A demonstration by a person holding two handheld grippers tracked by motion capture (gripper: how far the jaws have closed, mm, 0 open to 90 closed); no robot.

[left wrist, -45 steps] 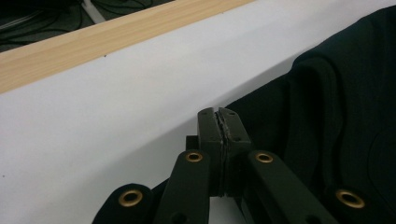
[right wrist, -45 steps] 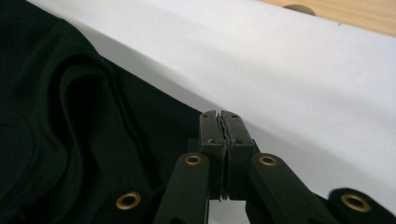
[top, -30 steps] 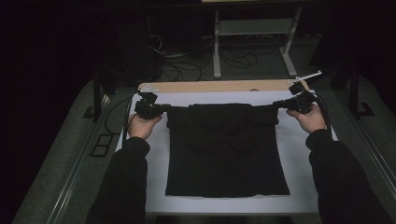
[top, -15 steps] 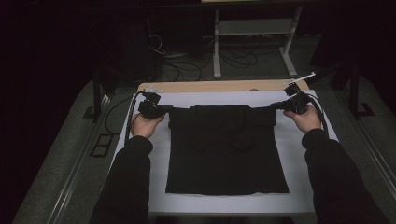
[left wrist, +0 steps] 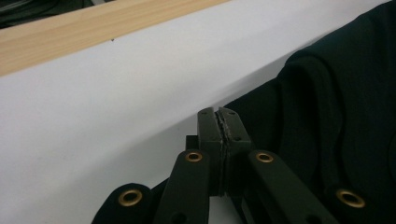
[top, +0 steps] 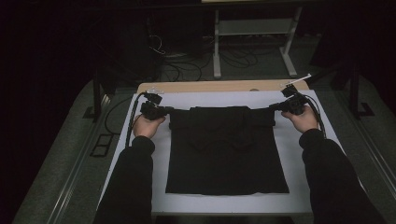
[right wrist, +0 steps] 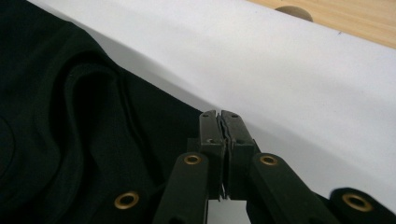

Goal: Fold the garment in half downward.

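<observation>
High view: black shirt (top: 227, 149) lies flat on the white sheet (top: 308, 196) covering the table (top: 210, 87), top edge pulled taut between the two grippers. Since a second ago the shirt's top edge has come down toward the sheet and the body looks smoother, so the spread looks about done.

Left gripper view: left gripper (left wrist: 219, 126) jaws pressed together, pinching the shirt's corner just above the sheet.

Right gripper view: right gripper (right wrist: 220, 128) same, clamped on the opposite corner. Letting go is probably next.
</observation>
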